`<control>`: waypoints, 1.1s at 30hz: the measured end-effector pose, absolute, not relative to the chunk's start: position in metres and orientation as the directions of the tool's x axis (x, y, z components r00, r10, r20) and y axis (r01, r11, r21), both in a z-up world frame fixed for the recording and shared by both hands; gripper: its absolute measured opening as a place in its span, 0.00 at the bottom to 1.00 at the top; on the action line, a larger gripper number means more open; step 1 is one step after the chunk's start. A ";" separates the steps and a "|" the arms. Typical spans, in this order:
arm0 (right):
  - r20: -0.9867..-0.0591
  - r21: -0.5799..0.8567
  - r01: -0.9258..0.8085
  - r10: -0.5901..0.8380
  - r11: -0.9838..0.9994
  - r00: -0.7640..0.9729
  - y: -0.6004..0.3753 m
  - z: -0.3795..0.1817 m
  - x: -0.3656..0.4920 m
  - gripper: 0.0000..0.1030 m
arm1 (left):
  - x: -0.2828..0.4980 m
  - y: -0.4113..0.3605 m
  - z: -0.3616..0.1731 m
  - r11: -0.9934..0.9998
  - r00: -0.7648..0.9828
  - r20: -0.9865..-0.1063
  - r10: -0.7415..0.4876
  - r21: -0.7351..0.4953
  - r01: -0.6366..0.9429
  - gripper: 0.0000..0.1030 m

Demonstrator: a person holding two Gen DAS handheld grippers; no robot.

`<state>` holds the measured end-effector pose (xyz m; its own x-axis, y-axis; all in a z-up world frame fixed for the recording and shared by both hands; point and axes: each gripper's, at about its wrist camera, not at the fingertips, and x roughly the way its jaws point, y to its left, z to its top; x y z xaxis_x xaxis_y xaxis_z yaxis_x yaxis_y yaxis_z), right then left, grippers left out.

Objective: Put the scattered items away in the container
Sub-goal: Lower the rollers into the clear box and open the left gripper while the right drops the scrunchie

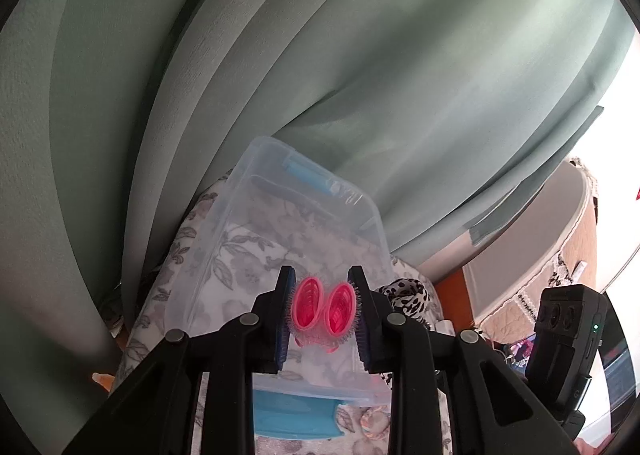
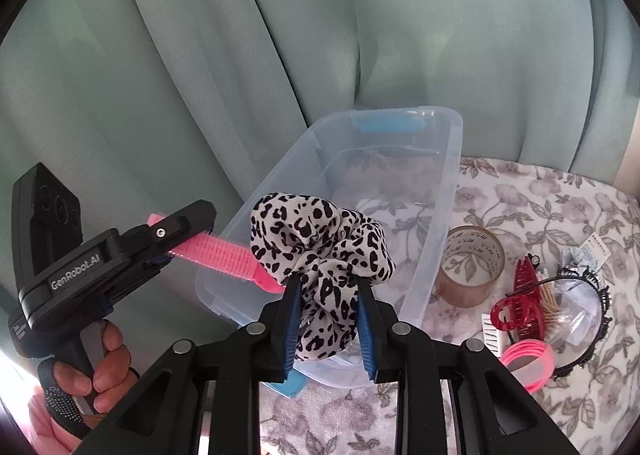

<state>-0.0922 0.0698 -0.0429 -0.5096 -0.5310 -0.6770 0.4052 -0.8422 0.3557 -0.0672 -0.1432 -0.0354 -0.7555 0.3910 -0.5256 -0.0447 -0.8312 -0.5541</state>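
left tongs (image 1: 322, 311) grip pink rollers (image 1: 323, 310); right tongs (image 2: 328, 319) grip scrunchie (image 2: 320, 247).

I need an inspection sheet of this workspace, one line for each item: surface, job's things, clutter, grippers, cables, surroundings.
Surface: table under a floral cloth.
Job's things: clear plastic container, open, nothing seen inside it; pink hair rollers and leopard-print scrunchie held above it.
Clutter: tape roll, red hair claw, pink ring, toothpicks and a black-rimmed tray, all beside the container on the cloth.
Grippers: left gripper shut on the pink hair rollers; right gripper shut on the leopard-print scrunchie.
Cables: nothing seen.
Surroundings: green curtain behind the table.
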 end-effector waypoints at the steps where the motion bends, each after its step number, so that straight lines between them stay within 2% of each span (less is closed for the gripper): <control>1: -0.681 0.352 0.407 -0.529 -0.843 -0.507 0.068 -0.045 -0.093 0.29 | -0.067 -0.144 -0.038 -0.831 -0.755 -0.529 0.389 -0.555 -0.039 0.27; 10: -0.702 0.346 0.398 -0.516 -0.850 -0.491 0.061 -0.049 -0.096 0.29 | -0.068 -0.148 -0.046 -0.833 -0.752 -0.550 0.365 -0.553 0.000 0.27; 12: -0.709 0.338 0.395 -0.507 -0.854 -0.490 0.059 -0.050 -0.099 0.30 | -0.067 -0.148 -0.046 -0.832 -0.751 -0.551 0.363 -0.554 0.004 0.30; 13: -0.710 0.336 0.395 -0.505 -0.855 -0.491 0.058 -0.050 -0.099 0.31 | -0.067 -0.148 -0.046 -0.831 -0.751 -0.550 0.364 -0.556 0.004 0.31; 15: -0.705 0.328 0.396 -0.501 -0.858 -0.502 0.057 -0.049 -0.097 0.35 | -0.066 -0.148 -0.045 -0.828 -0.753 -0.547 0.367 -0.561 0.004 0.43; 17: -0.704 0.320 0.399 -0.497 -0.859 -0.507 0.055 -0.048 -0.095 0.39 | -0.064 -0.149 -0.044 -0.826 -0.755 -0.543 0.368 -0.564 0.003 0.50; 20: -0.700 0.314 0.402 -0.496 -0.860 -0.515 0.054 -0.046 -0.092 0.50 | -0.064 -0.148 -0.041 -0.824 -0.755 -0.541 0.370 -0.567 0.003 0.61; 22: -0.693 0.315 0.401 -0.498 -0.860 -0.521 0.054 -0.045 -0.089 0.57 | -0.063 -0.147 -0.039 -0.822 -0.756 -0.539 0.372 -0.570 0.001 0.64; 33: -0.663 0.317 0.386 -0.493 -0.867 -0.563 0.063 -0.027 -0.074 0.62 | -0.050 -0.147 -0.025 -0.820 -0.761 -0.530 0.376 -0.572 -0.007 0.70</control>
